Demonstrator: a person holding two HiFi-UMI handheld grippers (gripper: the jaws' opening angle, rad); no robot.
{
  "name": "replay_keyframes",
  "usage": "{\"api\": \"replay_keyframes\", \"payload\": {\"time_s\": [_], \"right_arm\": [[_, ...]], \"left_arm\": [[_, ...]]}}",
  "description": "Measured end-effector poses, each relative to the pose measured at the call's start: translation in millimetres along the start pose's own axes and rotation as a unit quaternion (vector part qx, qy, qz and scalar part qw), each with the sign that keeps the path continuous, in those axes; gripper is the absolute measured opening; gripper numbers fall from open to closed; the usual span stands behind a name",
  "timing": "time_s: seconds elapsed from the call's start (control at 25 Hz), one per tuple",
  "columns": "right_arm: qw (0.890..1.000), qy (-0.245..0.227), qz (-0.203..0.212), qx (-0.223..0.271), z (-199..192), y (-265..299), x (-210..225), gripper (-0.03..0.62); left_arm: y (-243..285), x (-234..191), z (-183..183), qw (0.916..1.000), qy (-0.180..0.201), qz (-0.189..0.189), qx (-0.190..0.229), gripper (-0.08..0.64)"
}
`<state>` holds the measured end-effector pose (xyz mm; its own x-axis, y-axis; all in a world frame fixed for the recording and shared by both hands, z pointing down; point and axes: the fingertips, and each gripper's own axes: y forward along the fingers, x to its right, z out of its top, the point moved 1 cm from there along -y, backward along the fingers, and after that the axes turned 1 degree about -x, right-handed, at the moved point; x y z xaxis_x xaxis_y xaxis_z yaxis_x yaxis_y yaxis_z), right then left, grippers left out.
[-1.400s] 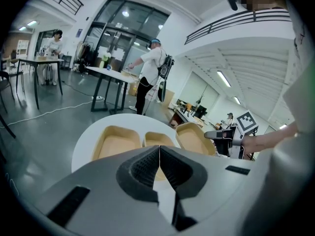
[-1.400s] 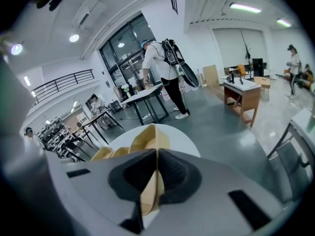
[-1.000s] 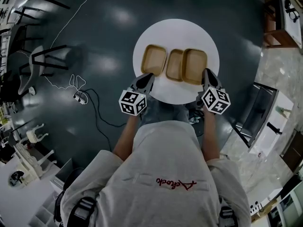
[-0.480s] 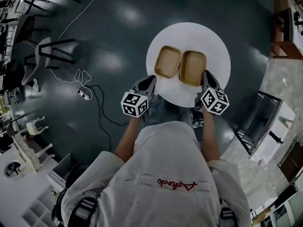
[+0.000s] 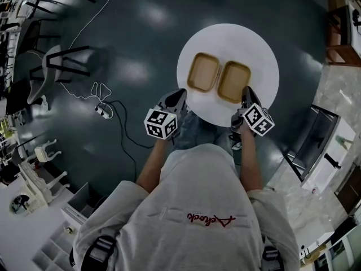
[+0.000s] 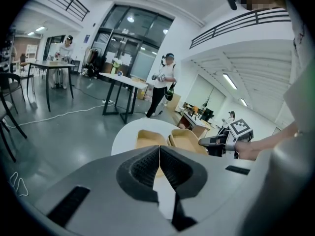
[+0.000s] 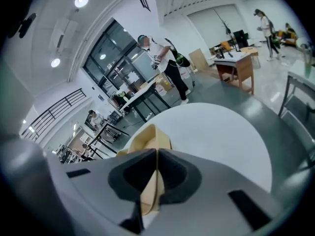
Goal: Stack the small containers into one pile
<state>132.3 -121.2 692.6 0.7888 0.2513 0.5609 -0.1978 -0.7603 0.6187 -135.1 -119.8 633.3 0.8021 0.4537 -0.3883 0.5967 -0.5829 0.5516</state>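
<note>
Two containers side by side on the round desk (image 5: 265, 41)

The right gripper's (image 5: 246, 90) jaws pinch the near rim of the right container (image 5: 234, 82), towards the desk's near-right edge, just beside the left container (image 5: 203, 72). The left gripper (image 5: 178, 95) is at the near-left edge, jaws pressed together and empty.

A big open lab hall: tall glass front (image 6: 130, 43), upper-floor railing (image 6: 256, 19), work tables (image 6: 120, 81), dark glossy floor (image 5: 141, 38).
</note>
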Motion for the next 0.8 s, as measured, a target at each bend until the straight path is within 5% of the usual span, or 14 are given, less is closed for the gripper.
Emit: {"api": "replay_keyframes", "payload": {"time_s": [0.6,0.8], "right_arm": [[0.998,-0.038,-0.02,-0.037,-15.3,15.4,17.3,0.038],[0.998,-0.053,-0.018,-0.035,-15.1,11.9,16.6,0.087]], "left_arm": [[14.5,-5.6,-0.6,0.9999,-0.004,0.002,-0.009,0.014],[19.2,-13.4,0.6,0.9999,-0.002,0.007,-0.009,0.014]]}}
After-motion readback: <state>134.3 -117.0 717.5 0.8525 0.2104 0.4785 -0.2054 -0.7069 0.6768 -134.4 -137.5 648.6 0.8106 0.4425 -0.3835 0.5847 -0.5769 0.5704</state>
